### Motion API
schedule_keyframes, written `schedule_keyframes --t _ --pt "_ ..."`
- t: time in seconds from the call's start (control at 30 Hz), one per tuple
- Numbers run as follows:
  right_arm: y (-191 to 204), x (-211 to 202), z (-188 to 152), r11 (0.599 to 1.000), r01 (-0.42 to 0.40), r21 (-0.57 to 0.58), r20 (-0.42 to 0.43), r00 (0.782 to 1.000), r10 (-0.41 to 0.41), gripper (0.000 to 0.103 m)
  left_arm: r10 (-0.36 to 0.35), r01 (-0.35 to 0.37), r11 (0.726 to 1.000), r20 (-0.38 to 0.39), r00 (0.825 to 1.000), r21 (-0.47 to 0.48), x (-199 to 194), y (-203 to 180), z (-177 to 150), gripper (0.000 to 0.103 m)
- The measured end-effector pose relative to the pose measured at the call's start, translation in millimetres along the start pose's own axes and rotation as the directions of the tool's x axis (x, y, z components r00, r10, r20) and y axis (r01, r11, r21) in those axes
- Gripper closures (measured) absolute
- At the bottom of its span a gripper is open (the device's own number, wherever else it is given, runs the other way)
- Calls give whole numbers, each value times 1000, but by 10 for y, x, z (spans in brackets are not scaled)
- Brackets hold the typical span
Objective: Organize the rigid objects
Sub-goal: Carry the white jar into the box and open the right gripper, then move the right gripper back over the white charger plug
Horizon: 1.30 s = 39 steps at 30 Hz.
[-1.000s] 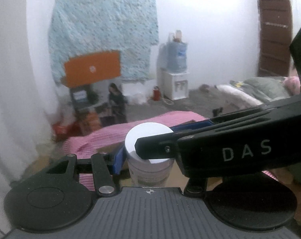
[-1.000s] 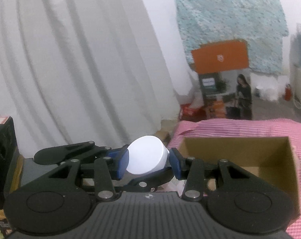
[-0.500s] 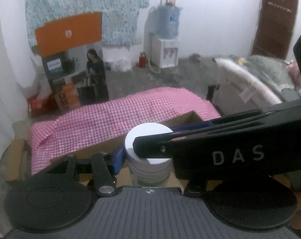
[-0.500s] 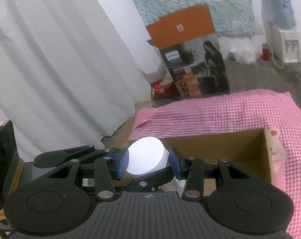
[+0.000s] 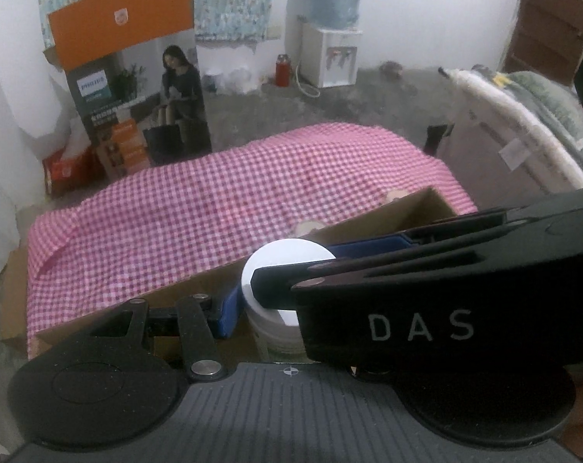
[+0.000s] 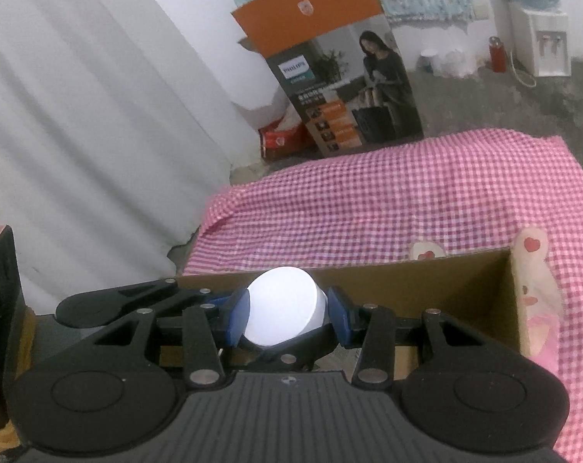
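A white jar with a flat white lid (image 5: 287, 258) is held over an open cardboard box (image 5: 198, 281). My left gripper (image 5: 287, 308) is shut on the jar; its left blue pad touches the jar's side, and its right pad is hidden. The black body of my right gripper (image 5: 426, 308) crosses in front from the right. In the right wrist view the jar (image 6: 281, 308) sits tilted between the two blue pads of my right gripper (image 6: 289, 318), shut on it. A finger of my left gripper (image 6: 117, 301) reaches in from the left under the jar.
The box (image 6: 426, 281) stands on a pink checked cloth (image 6: 407, 200), with a pale heart-printed thing (image 6: 530, 270) at its right wall. Behind are a tall printed carton (image 6: 349, 77), a white curtain (image 6: 79, 115), a water dispenser (image 5: 330, 50) and bedding (image 5: 523, 123).
Both views have tipped downward and moved closer to the cardboard box and checked cloth. The white jar stays held between both grippers the same way.
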State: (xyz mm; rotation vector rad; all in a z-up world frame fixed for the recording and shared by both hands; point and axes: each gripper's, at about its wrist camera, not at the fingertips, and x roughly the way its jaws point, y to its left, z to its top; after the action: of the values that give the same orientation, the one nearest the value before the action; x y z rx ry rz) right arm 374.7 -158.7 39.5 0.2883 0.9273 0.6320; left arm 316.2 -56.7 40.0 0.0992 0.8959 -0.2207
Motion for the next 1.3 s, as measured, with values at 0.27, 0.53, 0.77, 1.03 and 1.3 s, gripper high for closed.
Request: schedule_keyframes --t 0.27,0.53,0.77,1.03,1.3 --pt "-88 185 -2 1000 -6 14 -30 1000 7 53 -15 15 1000 -15 1000 9 108 18 -25 49" --pt "-44 116 -18 1000 -1 28 -28 1000 1 43 -21 20 999 42 999 31 -142 -17 -4 24" --pt "202 -387 -45 999 14 -32 86 996 -11 26 -62 61 998 149 987 14 -672 41 -91 7" --pt "610 -1393 -349 989 37 -145 291 957 7 2 -73 76 997 314 947 4 -1467 76 -369 6" --pt "969 -2104 -955 949 179 -261 413 909 -58 0 -148 161 987 349 925 -6 -1872 70 -810 0"
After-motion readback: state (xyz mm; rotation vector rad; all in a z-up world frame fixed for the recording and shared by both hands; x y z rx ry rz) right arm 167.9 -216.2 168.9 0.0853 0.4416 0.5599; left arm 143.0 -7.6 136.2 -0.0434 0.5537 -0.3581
